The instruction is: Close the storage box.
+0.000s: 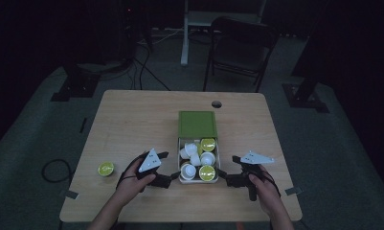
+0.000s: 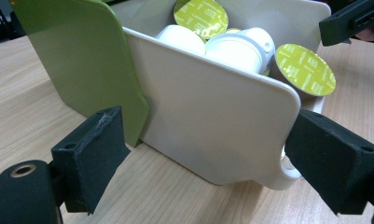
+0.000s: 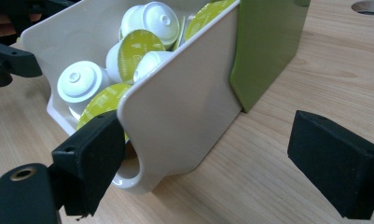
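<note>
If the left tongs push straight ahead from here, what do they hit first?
Most likely the white side wall of the capsule tray, which lies dead ahead of the open left tongs. The green sleeve sits off to one side. How near the wall is remains hard to judge.

A dim room is surrounding a light wooden table (image 1: 132, 124) with rounded corners and a round cable hole (image 1: 216, 104) near its far edge. Grey carpet (image 1: 323, 143) is covering the floor. Beyond the table a dark folding chair (image 1: 240, 48) is standing, and beside it a white post (image 1: 185, 33), perhaps a desk leg, is rising from the floor. Black cables (image 1: 144, 72) are trailing across the carpet, and one is coiling at the left (image 1: 55, 170). Dark stand feet (image 1: 77, 88) are sitting at both sides. The far wall is fading into blackness.
</note>
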Action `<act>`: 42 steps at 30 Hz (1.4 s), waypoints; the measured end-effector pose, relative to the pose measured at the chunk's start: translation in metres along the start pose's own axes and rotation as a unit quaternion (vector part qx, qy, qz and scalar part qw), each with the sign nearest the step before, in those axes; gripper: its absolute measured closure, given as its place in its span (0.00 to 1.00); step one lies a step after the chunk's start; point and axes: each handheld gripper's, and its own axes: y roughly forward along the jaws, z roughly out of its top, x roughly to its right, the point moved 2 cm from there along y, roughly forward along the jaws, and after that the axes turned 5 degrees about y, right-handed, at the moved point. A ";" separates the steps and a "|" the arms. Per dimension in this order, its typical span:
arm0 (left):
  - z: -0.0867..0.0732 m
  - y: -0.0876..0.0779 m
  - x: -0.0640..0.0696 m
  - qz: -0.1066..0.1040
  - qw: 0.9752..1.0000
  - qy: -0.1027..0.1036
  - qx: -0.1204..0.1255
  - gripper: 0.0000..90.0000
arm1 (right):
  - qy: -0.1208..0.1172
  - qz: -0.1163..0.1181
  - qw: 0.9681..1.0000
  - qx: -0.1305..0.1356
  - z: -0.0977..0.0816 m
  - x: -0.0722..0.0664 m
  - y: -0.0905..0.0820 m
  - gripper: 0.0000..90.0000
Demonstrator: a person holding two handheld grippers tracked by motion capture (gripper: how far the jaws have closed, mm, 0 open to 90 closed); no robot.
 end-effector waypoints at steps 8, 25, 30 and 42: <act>0.000 0.003 -0.001 -0.003 1.000 -0.006 0.002 0.12 | 0.010 0.012 1.000 0.000 -0.001 0.003 0.003 0.12; 0.004 0.006 -0.009 0.011 1.000 -0.010 -0.006 0.11 | 0.009 0.008 1.000 -0.003 0.003 0.005 0.008 0.12; 0.004 0.007 -0.011 0.011 1.000 -0.010 -0.008 0.11 | 0.009 0.008 1.000 -0.006 0.005 0.006 0.009 0.12; 0.005 0.011 -0.016 0.015 1.000 -0.020 -0.010 0.10 | 0.018 0.006 1.000 -0.006 0.007 0.010 0.012 0.12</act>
